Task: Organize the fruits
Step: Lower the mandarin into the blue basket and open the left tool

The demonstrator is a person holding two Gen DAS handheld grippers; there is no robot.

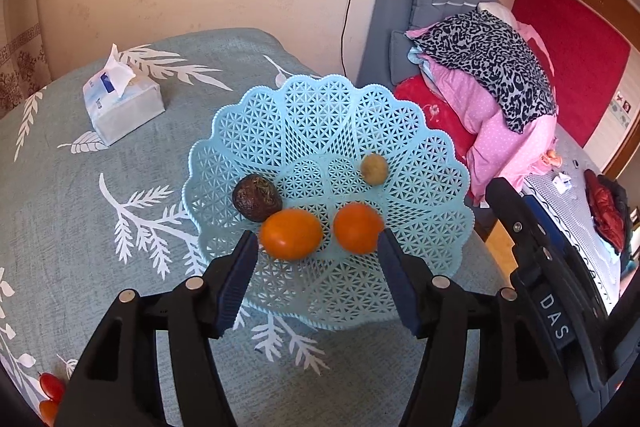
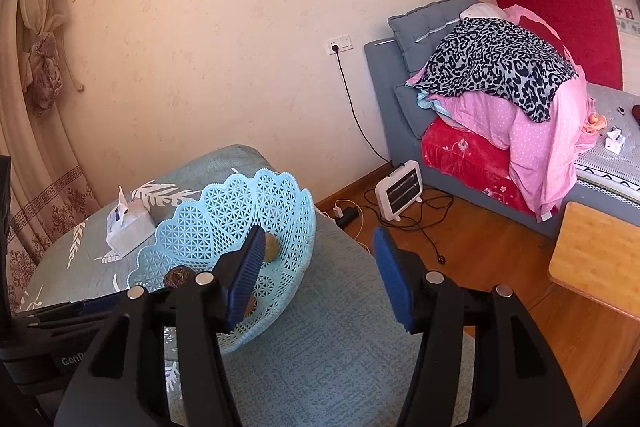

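Overhead, both grippers, left and right, gape empty near the basket rim.

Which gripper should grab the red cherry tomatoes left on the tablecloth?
Probably left. The cherry tomatoes lie beside the open left gripper; the open right gripper faces the floor past the basket, tomatoes unseen.

"DAS" on right gripper; "GenR", likely cut, on left gripper.

Both wrist views near basket (shared)
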